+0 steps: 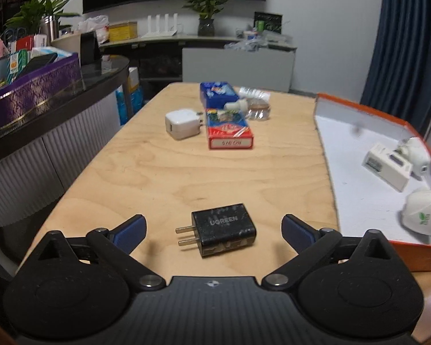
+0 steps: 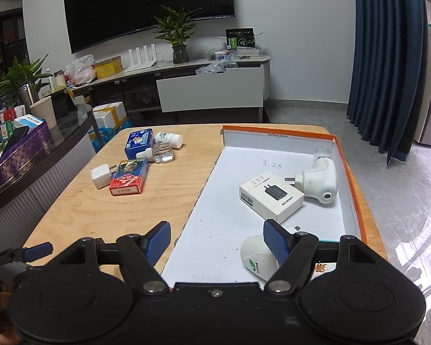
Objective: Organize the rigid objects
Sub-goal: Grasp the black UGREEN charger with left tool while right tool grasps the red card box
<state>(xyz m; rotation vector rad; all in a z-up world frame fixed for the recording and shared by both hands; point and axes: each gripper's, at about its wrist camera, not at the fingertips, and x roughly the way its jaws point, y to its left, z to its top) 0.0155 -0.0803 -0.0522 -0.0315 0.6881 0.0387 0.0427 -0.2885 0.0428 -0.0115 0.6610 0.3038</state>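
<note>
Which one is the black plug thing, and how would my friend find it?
Start at the wooden table and come to its near end, left of the orange-rimmed box. The black UGREEN charger lies flat there, alone between the open fingers of the left tool, untouched. It is the only black charger; the other loose one, the white charger, sits farther back by the card boxes.

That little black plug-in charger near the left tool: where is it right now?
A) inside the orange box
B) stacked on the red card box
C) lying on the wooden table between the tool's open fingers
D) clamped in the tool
C: the black charger lies on the wooden table, with the left tool open around it, untouched.
</note>
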